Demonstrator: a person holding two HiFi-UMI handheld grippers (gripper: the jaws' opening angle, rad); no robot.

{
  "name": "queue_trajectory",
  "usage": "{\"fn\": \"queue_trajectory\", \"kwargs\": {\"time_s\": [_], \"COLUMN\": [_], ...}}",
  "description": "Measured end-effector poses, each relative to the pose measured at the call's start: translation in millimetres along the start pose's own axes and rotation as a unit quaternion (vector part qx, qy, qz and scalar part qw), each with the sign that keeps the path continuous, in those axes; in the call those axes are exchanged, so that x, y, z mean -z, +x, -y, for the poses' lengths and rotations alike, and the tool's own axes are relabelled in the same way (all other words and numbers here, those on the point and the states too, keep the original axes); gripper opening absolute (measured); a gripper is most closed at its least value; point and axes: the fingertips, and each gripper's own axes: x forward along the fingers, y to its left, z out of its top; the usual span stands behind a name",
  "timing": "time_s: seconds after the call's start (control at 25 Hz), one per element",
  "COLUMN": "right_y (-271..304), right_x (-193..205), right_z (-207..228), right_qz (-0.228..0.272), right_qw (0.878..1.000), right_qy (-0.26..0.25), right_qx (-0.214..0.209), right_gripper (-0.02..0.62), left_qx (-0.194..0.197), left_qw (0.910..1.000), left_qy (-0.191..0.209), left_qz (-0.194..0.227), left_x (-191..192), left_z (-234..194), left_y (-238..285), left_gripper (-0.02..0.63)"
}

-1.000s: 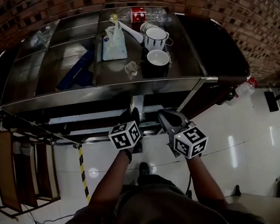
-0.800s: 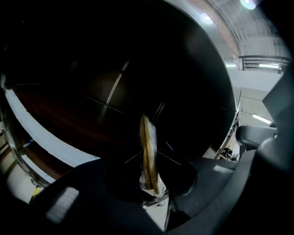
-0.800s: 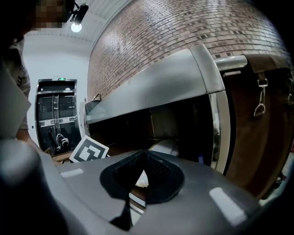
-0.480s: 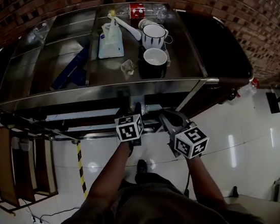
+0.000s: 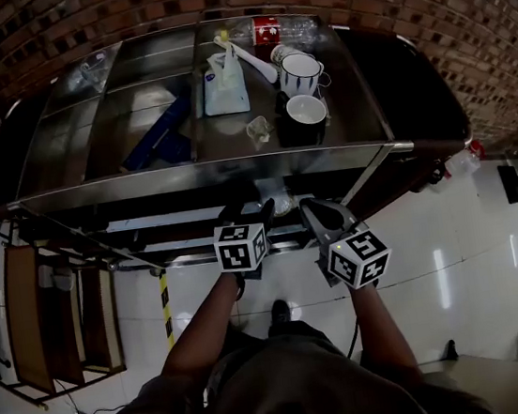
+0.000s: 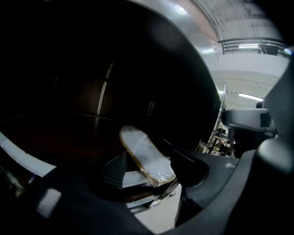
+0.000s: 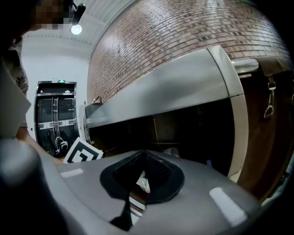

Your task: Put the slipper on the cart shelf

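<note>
Gripping the slipper by one end in the left gripper, pale sole up and wrapped in clear film, at the dark mouth of the cart shelf. Beside it, right gripper with jaws pressed together on nothing. Above, on the steel cart top: mug, bowl, white bag, small glass, blue tool. Overhanging the opening, the top's front edge. Too dark inside the shelf to make anything out.
</note>
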Motion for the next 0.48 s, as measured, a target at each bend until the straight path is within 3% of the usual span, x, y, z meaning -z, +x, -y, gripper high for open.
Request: {"fn": "queue_trajectory", "kwargs": {"time_s": [0.04,0.12,0.24,0.48], "right_y": [1.6,3.1,6.8,21.8], "right_x": [-4.2,-9.8,-12.9,-22.7], "right_z": [-4.6,-13.0,-25.4,-69.2], "right_qz": [0.006,0.015,0.021,0.031], "right_qw": [1.000,1.000,1.000,0.999], "right_qy": [-0.001,-0.003,-0.007,-0.022], "right_qx": [0.001,0.003,0.007,-0.021], "right_gripper": [-0.002,-0.002,-0.002,-0.002], "left_qx": [0.010,0.036,0.065,0.077], "left_qw": [0.9999,0.9990,0.9970,0.9954], "left_qy": [0.007,0.021,0.040,0.053], "left_qz": [-0.004,-0.015,-0.015,0.020], "left_x": [-2.4,-5.2,-13.5,-40.3], "left_z": [1.3,8.6,17.3,7.9], "left_y": [-8.9,-25.7,-49.8,-98.2], "left_gripper": [0.289,0.193,0.127,0.008]}}
